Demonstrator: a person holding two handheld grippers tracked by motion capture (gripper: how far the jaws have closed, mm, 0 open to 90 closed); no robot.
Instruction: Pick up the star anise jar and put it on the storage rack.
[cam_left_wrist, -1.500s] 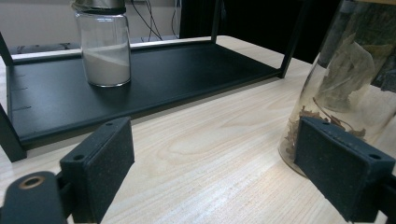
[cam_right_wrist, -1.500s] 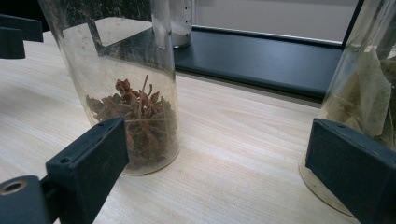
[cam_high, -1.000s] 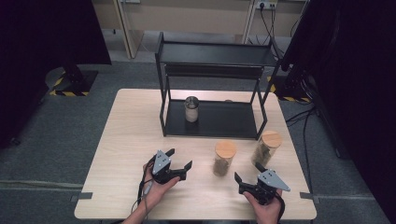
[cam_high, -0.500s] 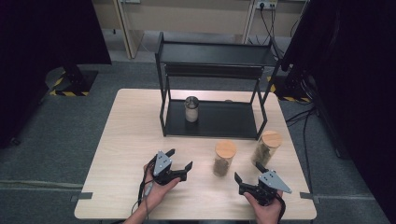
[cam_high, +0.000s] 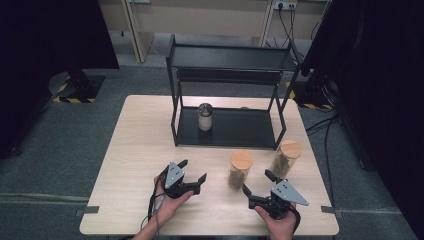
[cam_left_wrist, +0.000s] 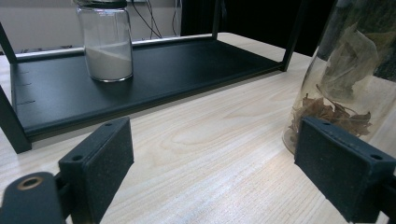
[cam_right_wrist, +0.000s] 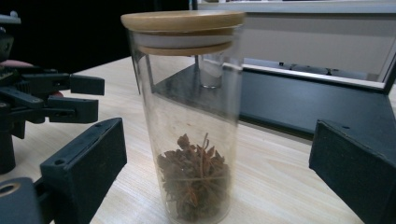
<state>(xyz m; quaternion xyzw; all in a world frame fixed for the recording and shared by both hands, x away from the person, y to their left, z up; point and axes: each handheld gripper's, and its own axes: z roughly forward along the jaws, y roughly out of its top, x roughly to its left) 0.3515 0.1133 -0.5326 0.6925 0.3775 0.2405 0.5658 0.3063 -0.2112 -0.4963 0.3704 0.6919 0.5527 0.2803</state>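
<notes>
A tall glass jar of star anise (cam_high: 240, 169) (cam_right_wrist: 191, 140) with a wooden lid stands on the table front of centre. My right gripper (cam_high: 256, 181) (cam_right_wrist: 222, 154) is open just before it, one jaw on each side, not touching. A second wooden-lidded jar (cam_high: 286, 157) stands to its right. My left gripper (cam_high: 192, 170) (cam_left_wrist: 224, 144) is open and empty over bare table, left of the jars. In the left gripper view a glass jar with brown dried contents (cam_left_wrist: 345, 84) rises at the right. A small jar of white powder (cam_high: 205, 116) (cam_left_wrist: 108, 44) sits on the rack's lower shelf (cam_high: 240, 131) (cam_left_wrist: 163, 79).
The black two-tier rack (cam_high: 230, 57) takes up the back middle of the wooden table (cam_high: 140, 150). A hand holds each gripper at the table's front edge. In the right gripper view the left gripper (cam_right_wrist: 51, 100) shows at the far left. Grey floor surrounds the table.
</notes>
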